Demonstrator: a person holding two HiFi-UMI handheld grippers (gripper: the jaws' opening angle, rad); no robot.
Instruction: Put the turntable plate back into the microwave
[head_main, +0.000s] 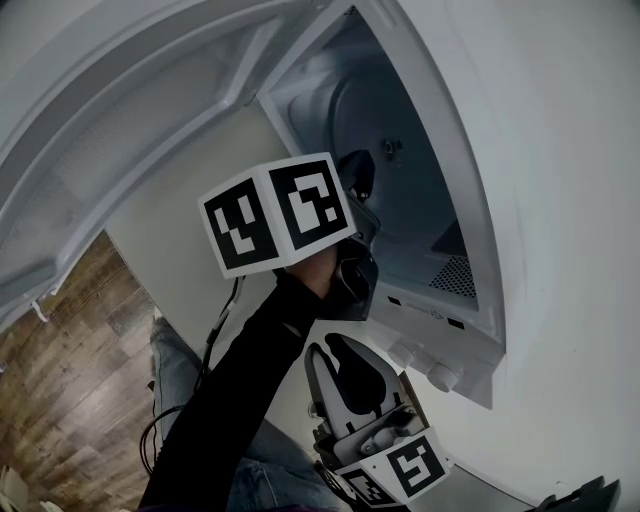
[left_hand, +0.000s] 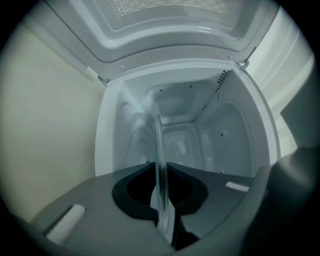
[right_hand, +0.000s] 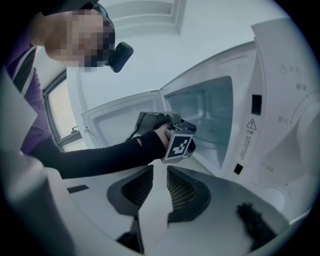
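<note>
Glass turntable plate (left_hand: 159, 137) held on edge at the microwave (left_hand: 235, 135) mouth.
Jaws of the left gripper (left_hand: 160, 167) clamp its rim, the plate reaching into the open cavity; those of the right gripper (right_hand: 156, 167) stand apart, empty, outside.

The left gripper (head_main: 358, 175) has a dark grey body and a black handle section. It carries a white cube (head_main: 275, 215) printed with black square markers. Two small white rectangles (left_hand: 67, 223) are set into its grey housing. The right gripper (head_main: 345, 365) has a pale grey shell, black recessed jaws with ribbed inner faces, and its own marker cube (head_main: 400, 470). Pale rounded fittings above that cube are possibly screws. A thin black cable (head_main: 213, 335) runs beside the left arm. Clothing noted is a long black sleeve (head_main: 230, 400) and blue jeans (head_main: 180, 365). The right gripper view shows a purple garment (right_hand: 27, 85) and a black head-mounted camera (right_hand: 120, 56).
</note>
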